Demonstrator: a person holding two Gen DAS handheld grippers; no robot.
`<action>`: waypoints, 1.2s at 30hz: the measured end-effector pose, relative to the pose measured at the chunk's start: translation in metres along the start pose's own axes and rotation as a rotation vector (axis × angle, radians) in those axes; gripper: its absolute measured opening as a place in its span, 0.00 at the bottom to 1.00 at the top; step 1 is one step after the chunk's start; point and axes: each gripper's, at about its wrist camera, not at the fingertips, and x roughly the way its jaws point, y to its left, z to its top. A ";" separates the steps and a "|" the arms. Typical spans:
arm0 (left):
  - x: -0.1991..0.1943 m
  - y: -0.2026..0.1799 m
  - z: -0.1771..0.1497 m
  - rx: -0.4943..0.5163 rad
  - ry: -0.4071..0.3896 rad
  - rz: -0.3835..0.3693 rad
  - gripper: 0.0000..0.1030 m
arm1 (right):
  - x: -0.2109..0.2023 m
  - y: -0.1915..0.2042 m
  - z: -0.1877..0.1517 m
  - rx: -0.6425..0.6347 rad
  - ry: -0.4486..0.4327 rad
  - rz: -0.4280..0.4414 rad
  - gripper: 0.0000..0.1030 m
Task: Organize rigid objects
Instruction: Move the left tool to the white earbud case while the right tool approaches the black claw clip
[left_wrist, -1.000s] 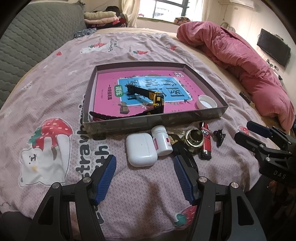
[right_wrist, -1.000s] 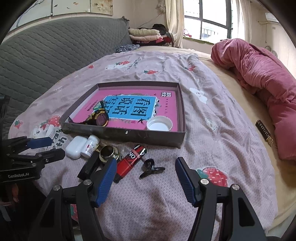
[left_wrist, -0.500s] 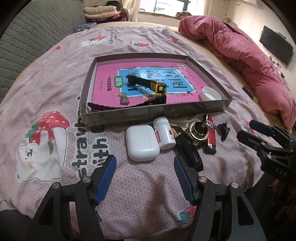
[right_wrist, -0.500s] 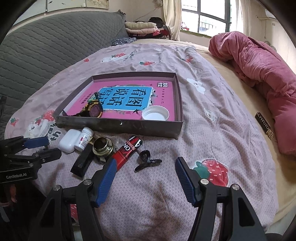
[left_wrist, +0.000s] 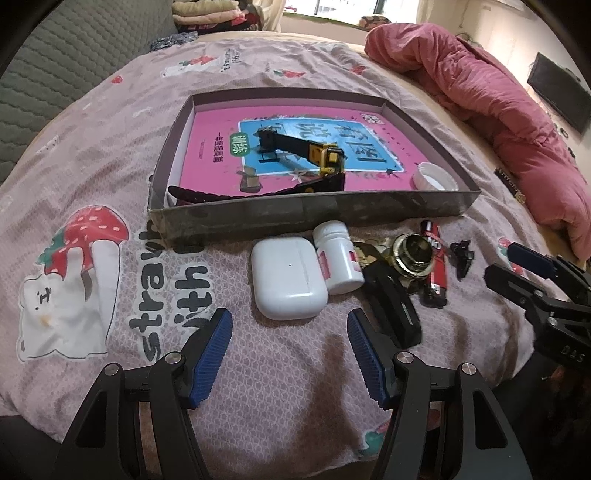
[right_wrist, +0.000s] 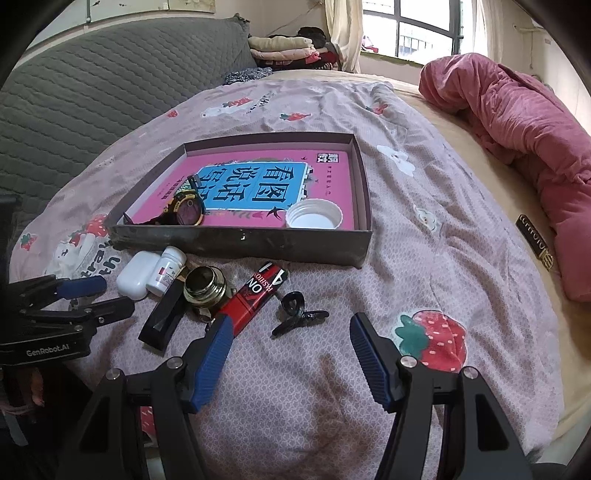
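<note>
A grey shallow box (left_wrist: 314, 212) (right_wrist: 243, 242) lies on the bed with a pink book, a black-and-yellow watch (left_wrist: 325, 158) (right_wrist: 186, 210) and a white lid (left_wrist: 434, 177) (right_wrist: 314, 216) inside. In front of it lie a white earbud case (left_wrist: 288, 282) (right_wrist: 136, 275), a white pill bottle (left_wrist: 338, 256) (right_wrist: 166, 271), a black bar (left_wrist: 393, 304) (right_wrist: 166, 317), a brass jar (left_wrist: 413, 254) (right_wrist: 203, 286), a red lighter (left_wrist: 436, 258) (right_wrist: 256, 293) and a black hair clip (left_wrist: 461, 254) (right_wrist: 297, 312). My left gripper (left_wrist: 290, 352) is open just short of the earbud case. My right gripper (right_wrist: 291, 356) is open just short of the hair clip.
A rumpled pink duvet (right_wrist: 517, 122) lies along the right side of the bed. A grey quilted headboard (right_wrist: 92, 92) stands at the left. Folded clothes (right_wrist: 284, 48) sit by the window. A small dark label (right_wrist: 535, 240) lies near the duvet.
The left gripper has sunk and come closer to the earbud case, which now looks larger. The right view has dipped slightly toward the hair clip. Both jaws stay open.
</note>
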 end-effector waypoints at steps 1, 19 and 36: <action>0.003 0.000 0.001 -0.004 0.004 0.001 0.64 | 0.000 0.000 0.000 0.001 0.001 0.001 0.63; 0.017 0.000 0.008 0.025 -0.016 0.071 0.64 | 0.014 0.001 -0.002 0.000 0.034 0.012 0.63; 0.014 0.012 0.010 -0.030 -0.009 0.093 0.66 | 0.033 -0.008 0.003 0.016 0.057 -0.036 0.63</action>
